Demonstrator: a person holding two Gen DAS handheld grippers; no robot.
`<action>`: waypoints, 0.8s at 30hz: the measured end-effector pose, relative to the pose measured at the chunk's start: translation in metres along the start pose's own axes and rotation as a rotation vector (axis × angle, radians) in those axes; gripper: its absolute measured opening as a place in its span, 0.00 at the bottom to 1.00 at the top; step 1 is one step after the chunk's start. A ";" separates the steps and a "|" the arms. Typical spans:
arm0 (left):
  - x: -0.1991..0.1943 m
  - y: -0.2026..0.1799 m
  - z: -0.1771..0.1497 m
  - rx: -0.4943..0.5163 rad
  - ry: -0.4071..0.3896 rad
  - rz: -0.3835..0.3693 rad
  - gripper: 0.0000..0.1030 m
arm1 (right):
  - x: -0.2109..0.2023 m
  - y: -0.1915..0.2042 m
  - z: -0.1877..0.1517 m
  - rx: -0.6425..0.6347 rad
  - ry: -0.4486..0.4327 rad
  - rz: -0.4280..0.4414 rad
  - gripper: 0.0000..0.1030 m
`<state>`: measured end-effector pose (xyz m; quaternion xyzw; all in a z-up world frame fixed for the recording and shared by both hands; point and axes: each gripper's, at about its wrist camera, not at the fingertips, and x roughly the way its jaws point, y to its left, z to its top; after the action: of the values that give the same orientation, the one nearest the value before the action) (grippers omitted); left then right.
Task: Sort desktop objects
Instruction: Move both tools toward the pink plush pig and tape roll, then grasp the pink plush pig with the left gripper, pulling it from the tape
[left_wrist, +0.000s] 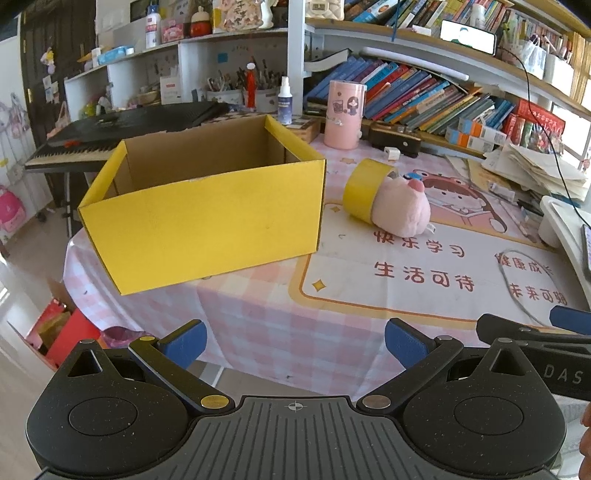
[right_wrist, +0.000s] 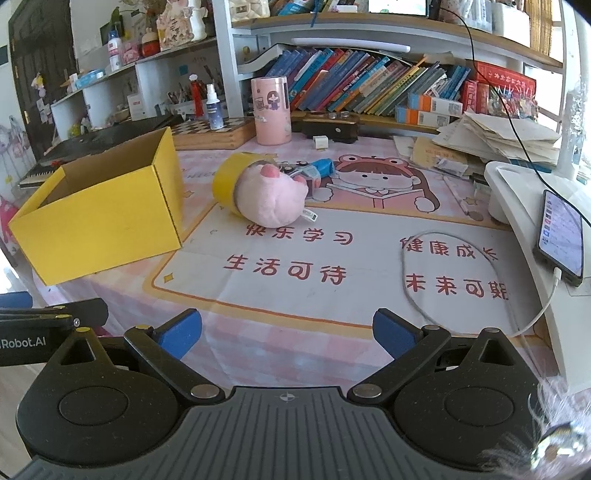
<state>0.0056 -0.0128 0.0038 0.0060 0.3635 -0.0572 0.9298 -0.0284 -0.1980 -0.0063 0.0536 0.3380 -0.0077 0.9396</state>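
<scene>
Both grippers hang at the near edge of the counter (right_wrist: 295, 302), side by side, neither holding anything. The left gripper (left_wrist: 295, 343) has its jaws wide apart; the right gripper (right_wrist: 288, 332) likewise, blue pads spread with only the pink mat visible between them. A yellow box (left_wrist: 207, 206) stands open-topped on the left side of the counter, and its interior looks empty as far as the views reach. To its right, well clear of both grippers, lies a cluster: a yellow tape roll (right_wrist: 229, 181) on its side, a pink plush toy (right_wrist: 273, 199) pressed against it, and a small blue-and-white object (right_wrist: 314, 170) just behind the plush, too crowded to identify. Judged stage: the very start of sorting, nothing yet collected. The next move likely calls for one gripper to reach forward to the cluster; the plush sits nearest and softest, an easy first grasp, but it touches the tape roll, which may roll when disturbed.
</scene>
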 end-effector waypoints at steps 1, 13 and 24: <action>0.001 -0.001 0.001 -0.002 0.001 0.001 1.00 | 0.001 -0.002 0.001 0.007 0.002 0.000 0.98; 0.016 -0.018 0.015 -0.011 0.006 -0.002 1.00 | 0.016 -0.026 0.019 0.026 0.014 0.006 0.97; 0.033 -0.039 0.030 -0.028 0.009 0.018 1.00 | 0.038 -0.045 0.042 -0.010 0.011 0.038 0.94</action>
<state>0.0454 -0.0564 0.0043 -0.0032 0.3685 -0.0435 0.9286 0.0252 -0.2460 -0.0027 0.0550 0.3423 0.0120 0.9379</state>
